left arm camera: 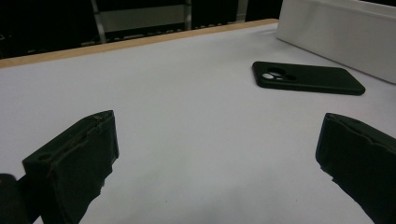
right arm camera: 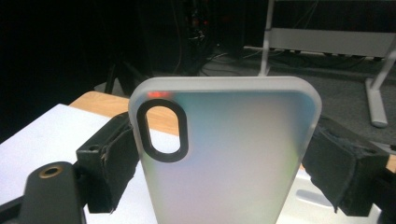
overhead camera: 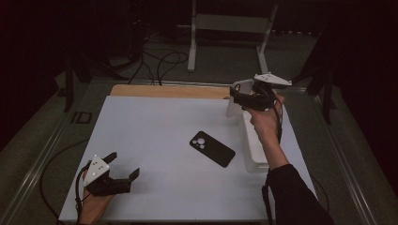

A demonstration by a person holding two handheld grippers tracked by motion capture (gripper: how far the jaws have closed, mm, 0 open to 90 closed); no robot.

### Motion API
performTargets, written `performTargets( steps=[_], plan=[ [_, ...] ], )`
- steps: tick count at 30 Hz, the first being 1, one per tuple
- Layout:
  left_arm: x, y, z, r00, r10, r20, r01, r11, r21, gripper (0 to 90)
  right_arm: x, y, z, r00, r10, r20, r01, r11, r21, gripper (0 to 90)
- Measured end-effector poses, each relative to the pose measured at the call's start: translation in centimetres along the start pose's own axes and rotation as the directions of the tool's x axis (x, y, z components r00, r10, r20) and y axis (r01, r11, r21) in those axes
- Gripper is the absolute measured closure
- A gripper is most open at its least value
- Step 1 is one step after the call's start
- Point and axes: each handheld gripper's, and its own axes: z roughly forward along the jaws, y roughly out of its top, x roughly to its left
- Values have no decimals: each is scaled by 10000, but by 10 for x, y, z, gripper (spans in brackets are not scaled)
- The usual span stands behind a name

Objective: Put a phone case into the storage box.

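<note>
Translucent phone case (right arm camera: 224, 154), frosted white with a dark-ringed oval camera cutout, stands upright between the two black jaws of the right gripper (right arm camera: 224, 163), which press on its two long edges and hold it clamped. In the high view that gripper (overhead camera: 241, 99) carries the case (overhead camera: 233, 107) in the air above the far end of the white tray (overhead camera: 253, 150), near the table's wooden far edge. A black phone case (overhead camera: 212, 148) lies flat on the white table (overhead camera: 155, 131), just left of the tray. The left gripper (overhead camera: 123, 165) rests at the near left corner, jaws spread wide with nothing between them, well apart from the black case (left arm camera: 306, 78)
</note>
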Motion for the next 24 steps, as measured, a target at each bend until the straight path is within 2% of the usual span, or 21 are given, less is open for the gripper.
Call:
performTargets(
  steps=[15,24],
  plan=[
    [0,0,-1,10000,7,-52,-7,10000,-5,1,-21,5,6,9976,99,684,-95,9999,-63,164],
    [0,0,-1,10000,4,-88,-5,10000,-11,1,-35,2,12,9930,356,1128,-364,9993,52,164]
  ],
)
